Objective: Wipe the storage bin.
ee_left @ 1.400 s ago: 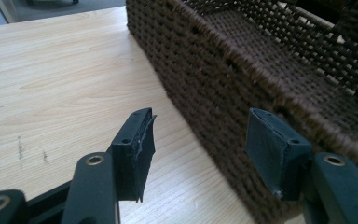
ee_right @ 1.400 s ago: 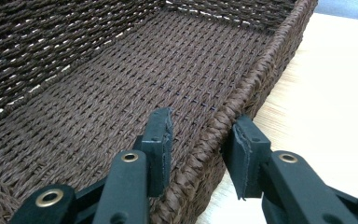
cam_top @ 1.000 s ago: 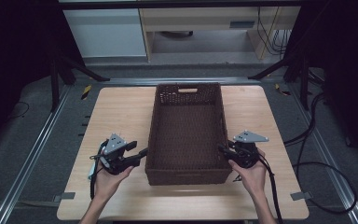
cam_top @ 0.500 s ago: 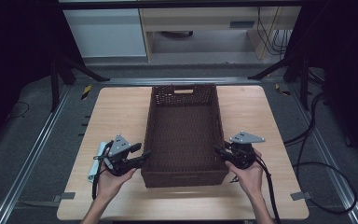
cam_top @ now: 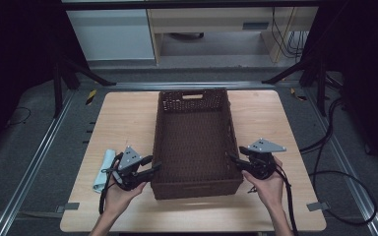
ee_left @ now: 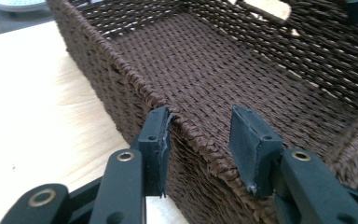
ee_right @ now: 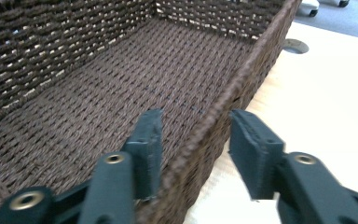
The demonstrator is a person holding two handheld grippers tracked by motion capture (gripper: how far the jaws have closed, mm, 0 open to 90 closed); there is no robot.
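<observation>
A dark brown woven basket [cam_top: 158,128] stands empty, lengthwise on the middle of the wooden table. My left gripper [cam_top: 152,164] is at its left wall near the front corner. In the left gripper view the jaws straddle the basket rim [ee_left: 121,70]: the outer pad [ee_left: 161,140] touches the wall, and the inner pad stands clear inside. These jaws have just been closing. My right gripper [cam_top: 234,162] straddles the right wall [ee_right: 256,60] near the front with a gap on both sides. Its jaws have just been opening.
A folded light blue cloth [cam_top: 103,169] lies on the table [cam_top: 275,113] just left of my left hand. Black cables [cam_top: 334,177] run over the floor at the right. A small yellow item [cam_top: 91,96] lies on the floor beyond the table's back left corner.
Both hands have edged slightly toward the table's front edge while staying at the basket's side walls. The basket's near end sits a touch closer to the person.
</observation>
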